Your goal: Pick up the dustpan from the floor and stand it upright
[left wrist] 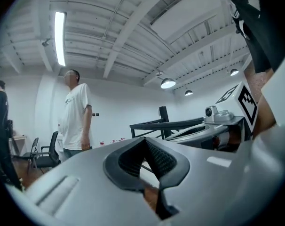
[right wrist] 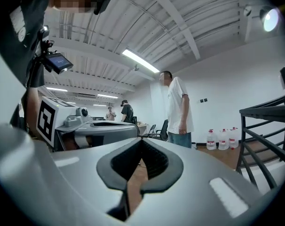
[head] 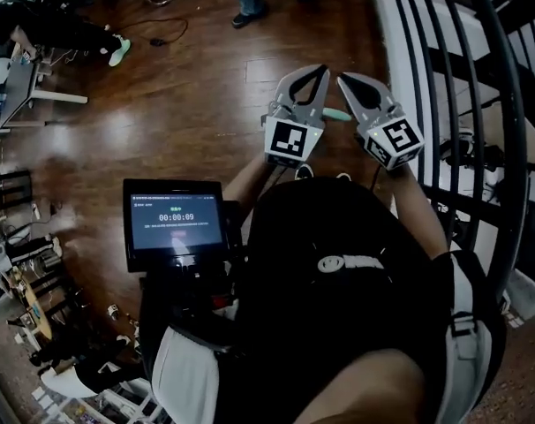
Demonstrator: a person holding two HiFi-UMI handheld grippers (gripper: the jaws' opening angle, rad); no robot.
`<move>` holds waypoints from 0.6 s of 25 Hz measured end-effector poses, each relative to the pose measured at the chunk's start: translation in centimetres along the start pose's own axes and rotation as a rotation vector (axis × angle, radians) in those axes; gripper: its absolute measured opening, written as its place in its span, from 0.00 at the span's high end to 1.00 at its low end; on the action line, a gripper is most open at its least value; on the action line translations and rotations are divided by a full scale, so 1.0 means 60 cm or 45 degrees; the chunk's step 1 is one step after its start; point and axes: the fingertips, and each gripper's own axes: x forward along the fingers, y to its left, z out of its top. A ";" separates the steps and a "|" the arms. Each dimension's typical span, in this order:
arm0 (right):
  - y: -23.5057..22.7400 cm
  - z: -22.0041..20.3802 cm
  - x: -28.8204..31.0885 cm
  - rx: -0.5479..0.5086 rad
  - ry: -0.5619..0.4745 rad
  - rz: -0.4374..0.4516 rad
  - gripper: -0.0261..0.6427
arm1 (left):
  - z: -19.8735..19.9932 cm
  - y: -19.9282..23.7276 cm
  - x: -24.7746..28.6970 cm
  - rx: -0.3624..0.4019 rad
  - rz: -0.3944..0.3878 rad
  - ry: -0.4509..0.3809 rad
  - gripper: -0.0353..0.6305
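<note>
Black-framed rectangular screen (head: 175, 223), lit, at wearer's left: white timer digits "00:00:09" mid-screen. Small header line above and fine line below, too small to read.
Left-hand white cube (head: 288, 141): black-and-white square coded marker, no letters.
Right-hand white cube (head: 396, 140): same kind, different pattern.
White patch on dark chest strap (head: 350, 262): print blurred, unreadable.
</note>
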 end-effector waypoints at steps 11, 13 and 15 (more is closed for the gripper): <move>-0.006 -0.033 0.010 0.105 0.012 0.029 0.96 | -0.037 0.003 0.001 0.007 0.053 0.028 0.92; 0.004 -0.078 -0.019 0.138 0.019 0.024 0.96 | -0.076 -0.032 -0.015 -0.019 0.048 0.060 0.92; 0.002 -0.106 -0.024 0.144 0.002 0.028 0.96 | -0.101 -0.041 -0.017 -0.024 0.058 0.076 0.92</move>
